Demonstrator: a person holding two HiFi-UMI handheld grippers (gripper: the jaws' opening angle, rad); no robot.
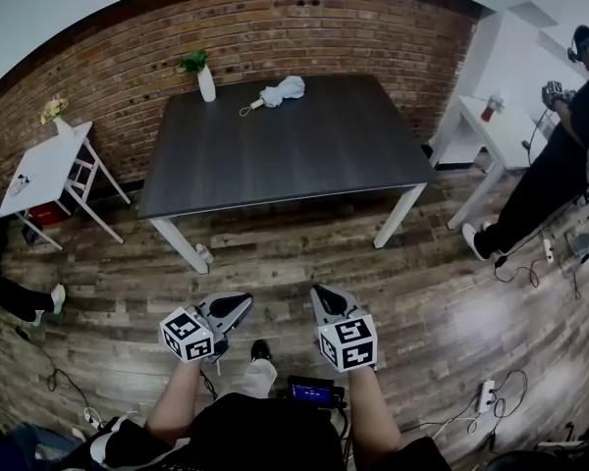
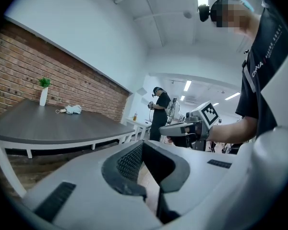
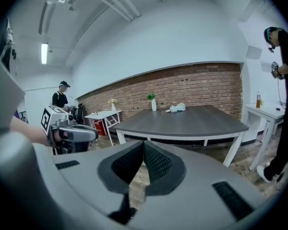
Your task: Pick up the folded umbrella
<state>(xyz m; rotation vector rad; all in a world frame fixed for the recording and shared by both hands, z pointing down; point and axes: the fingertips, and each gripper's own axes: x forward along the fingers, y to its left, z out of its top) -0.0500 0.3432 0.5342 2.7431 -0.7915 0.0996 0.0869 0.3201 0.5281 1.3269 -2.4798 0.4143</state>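
A pale folded umbrella (image 1: 283, 90) with a looped strap lies at the far side of the dark table (image 1: 285, 155), beside a white vase with a green plant (image 1: 204, 77). The left gripper view shows the umbrella (image 2: 73, 109) small and far off, and so does the right gripper view, on the tabletop near the vase (image 3: 176, 108). My left gripper (image 1: 243, 303) and right gripper (image 1: 319, 291) hover low over the wooden floor, well short of the table's near edge. Both are shut with nothing between the jaws.
A small white side table (image 1: 47, 170) stands at the left by the brick wall. Another white table (image 1: 496, 130) is at the right, with a person in black (image 1: 560, 155) beside it. Cables and a power strip (image 1: 486, 395) lie on the floor at the right.
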